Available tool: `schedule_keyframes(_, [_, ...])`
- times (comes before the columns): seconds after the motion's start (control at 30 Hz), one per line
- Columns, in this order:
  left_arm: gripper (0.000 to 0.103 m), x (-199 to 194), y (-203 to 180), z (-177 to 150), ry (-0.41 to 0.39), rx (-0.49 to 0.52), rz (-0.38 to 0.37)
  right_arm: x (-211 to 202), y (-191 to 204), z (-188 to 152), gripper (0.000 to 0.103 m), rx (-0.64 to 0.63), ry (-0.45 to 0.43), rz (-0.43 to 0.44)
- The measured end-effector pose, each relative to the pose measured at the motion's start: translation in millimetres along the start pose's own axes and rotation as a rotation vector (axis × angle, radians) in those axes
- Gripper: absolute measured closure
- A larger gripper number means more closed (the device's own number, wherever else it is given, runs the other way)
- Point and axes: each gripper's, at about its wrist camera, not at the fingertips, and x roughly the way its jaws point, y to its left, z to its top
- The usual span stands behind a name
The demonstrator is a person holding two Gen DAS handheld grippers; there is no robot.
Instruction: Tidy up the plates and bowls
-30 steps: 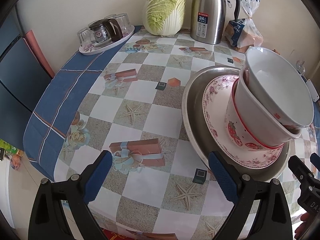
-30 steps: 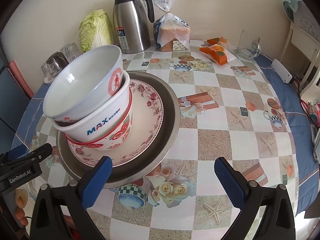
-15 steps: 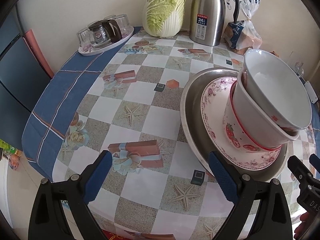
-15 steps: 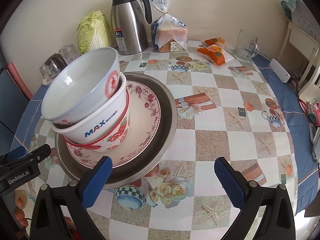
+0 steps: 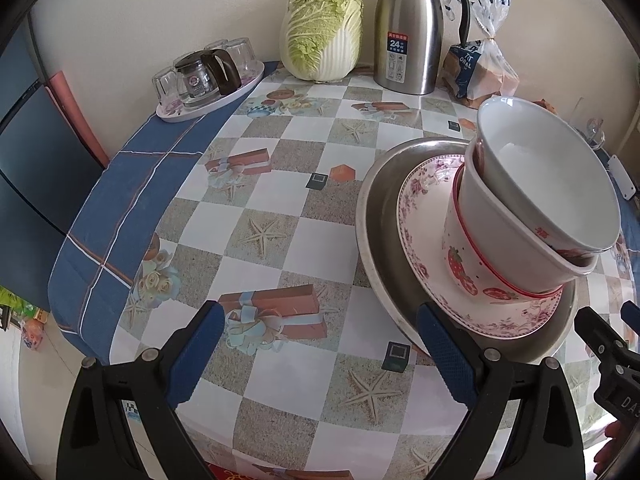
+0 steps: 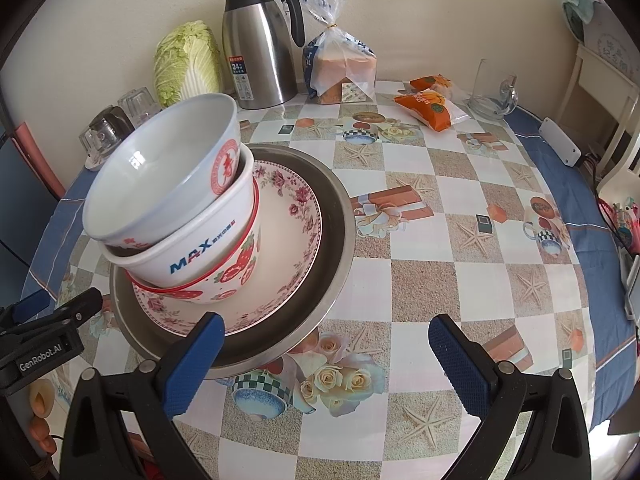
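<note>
The left gripper [image 5: 316,350] hovers wide apart, empty, over the checkered worktop [image 5: 256,216]. Just right of it, a metal plate [image 6: 332,216] carries a floral plate [image 6: 296,236] and three nested bowls [image 6: 172,204] (tilted, off-centre). The right gripper [image 6: 324,362] is likewise spread wide, holding nothing, its left finger overlapping the metal plate's rim.
</note>
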Motion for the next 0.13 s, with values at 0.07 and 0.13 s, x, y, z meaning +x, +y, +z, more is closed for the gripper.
schedule_keyframes(0.07, [0.006,-2.5,-1.5,-0.1,-0.010,0.007,0.001,0.0,0.0,0.1,0.000,0.000,0.000,0.000])
schedule_keyframes(0.13, [0.006,-2.1,-2.0,0.3,-0.008,0.008,0.000,0.0,0.2,0.2,0.000,0.000,0.000,0.000])
